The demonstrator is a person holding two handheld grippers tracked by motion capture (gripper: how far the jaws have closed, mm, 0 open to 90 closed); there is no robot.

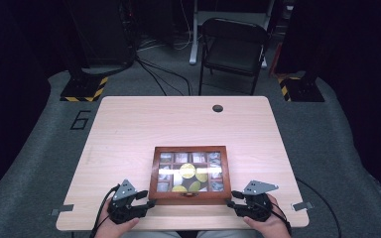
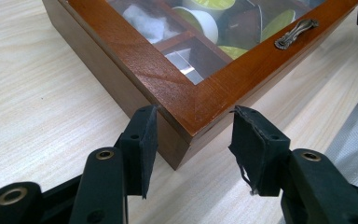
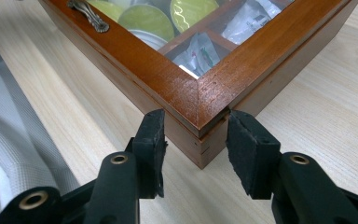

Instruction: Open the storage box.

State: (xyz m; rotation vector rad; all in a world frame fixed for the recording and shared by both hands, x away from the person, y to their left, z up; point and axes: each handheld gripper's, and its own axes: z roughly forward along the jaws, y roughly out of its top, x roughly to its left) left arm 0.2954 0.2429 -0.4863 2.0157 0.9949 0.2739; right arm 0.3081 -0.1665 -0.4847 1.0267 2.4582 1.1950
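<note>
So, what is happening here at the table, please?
A person holds a gripper in each hand at the near corners of a wooden box with a glass lid. The left gripper has its jaws on either side of the near left corner, and the right gripper does the same at the near right corner. The box sits flat on the table, its lid closed.

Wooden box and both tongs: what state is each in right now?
Wooden box: glass lid down, flat on the table, pods and packets inside.
Lid handle: lying flat, untouched.
Left tongs: closed on the box's near left corner.
Right tongs: closed on its near right corner.
</note>
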